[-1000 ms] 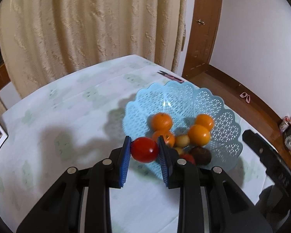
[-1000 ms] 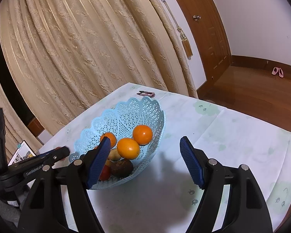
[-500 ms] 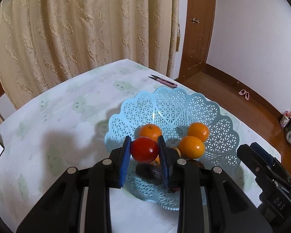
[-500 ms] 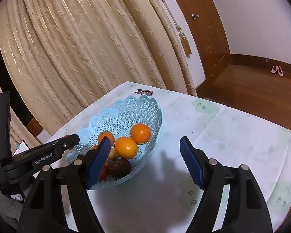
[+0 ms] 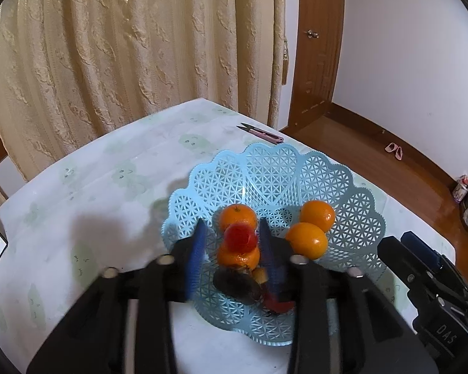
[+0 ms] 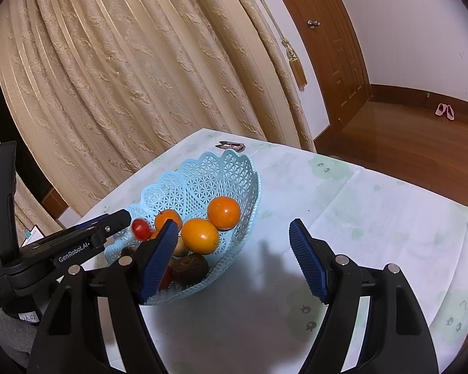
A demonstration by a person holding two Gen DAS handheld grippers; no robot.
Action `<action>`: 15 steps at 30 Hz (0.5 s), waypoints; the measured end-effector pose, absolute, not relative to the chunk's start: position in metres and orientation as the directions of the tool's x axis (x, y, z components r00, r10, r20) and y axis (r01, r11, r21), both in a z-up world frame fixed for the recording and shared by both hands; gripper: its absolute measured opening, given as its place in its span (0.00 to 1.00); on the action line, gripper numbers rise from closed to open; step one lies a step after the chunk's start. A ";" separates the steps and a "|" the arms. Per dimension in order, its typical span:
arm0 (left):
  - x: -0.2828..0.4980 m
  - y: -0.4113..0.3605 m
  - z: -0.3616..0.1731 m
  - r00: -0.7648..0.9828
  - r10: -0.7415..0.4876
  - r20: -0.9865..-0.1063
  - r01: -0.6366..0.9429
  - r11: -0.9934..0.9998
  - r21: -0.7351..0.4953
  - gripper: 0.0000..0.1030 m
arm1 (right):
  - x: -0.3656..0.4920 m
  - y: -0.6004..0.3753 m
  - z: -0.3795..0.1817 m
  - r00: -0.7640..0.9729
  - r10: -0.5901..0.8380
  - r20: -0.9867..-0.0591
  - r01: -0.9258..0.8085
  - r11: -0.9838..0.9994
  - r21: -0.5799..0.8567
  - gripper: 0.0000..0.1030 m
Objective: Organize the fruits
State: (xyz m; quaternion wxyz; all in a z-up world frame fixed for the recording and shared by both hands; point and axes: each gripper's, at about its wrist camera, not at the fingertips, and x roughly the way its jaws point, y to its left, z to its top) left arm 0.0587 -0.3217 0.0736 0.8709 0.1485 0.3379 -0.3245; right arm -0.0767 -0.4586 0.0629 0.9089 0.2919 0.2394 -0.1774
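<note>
1. Left wrist view: the left hand-held gripper (image 5: 231, 246) hangs over the near left part of the basket (image 5: 274, 168), its blue pads blurred.
2. Its jaws have just been opening; the tomato (image 5: 240, 238) sits between the pads with a gap on each side, so nothing pinches it.
3. The tomato appears over an orange (image 5: 238, 257), with another orange (image 5: 237, 216) just behind it.
4. Two more oranges (image 5: 316, 216) lie touching each other at the right of the basket.
5. A dark fruit (image 5: 234, 283) lies at the near side of the basket, with a red fruit (image 5: 277, 305) to its right, partly hidden by the right finger.
6. The basket is pale blue lattice with a scalloped rim and stands on the bench (image 5: 78, 218), which has a pale printed cloth.
7. Small pink snips (image 5: 260, 132) lie at the far edge of the bench, apart from the basket.
8. Right wrist view: the right hand-held gripper (image 6: 234, 258) has its jaws spread wide with nothing between them, above the bench just right of the basket.
9. Its left pad overlaps the near rim of the basket in this view; whether it touches is unclear.
10. The left hand-held gripper reaches in from the left, with the tomato at its tip above the fruit.
11. Cream curtains (image 6: 124, 78) hang beyond the bench.
</note>
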 end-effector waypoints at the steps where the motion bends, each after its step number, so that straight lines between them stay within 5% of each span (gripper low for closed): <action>1: 0.057 -0.321 0.074 0.570 -0.464 -0.678 0.663 0.747 0.047 0.62 | -0.077 -0.459 0.063 0.822 -0.183 -0.539 0.462 0.766 0.446 0.77; 5: 0.052 -0.319 0.079 0.611 -0.450 -0.651 0.652 0.753 0.091 0.82 | -0.078 -0.459 0.065 0.826 -0.189 -0.532 0.464 0.763 0.450 0.85; 15: 0.043 -0.295 0.088 0.733 -0.365 -0.574 0.554 0.810 0.192 0.91 | -0.085 -0.448 0.069 0.807 -0.215 -0.550 0.451 0.825 0.341 0.96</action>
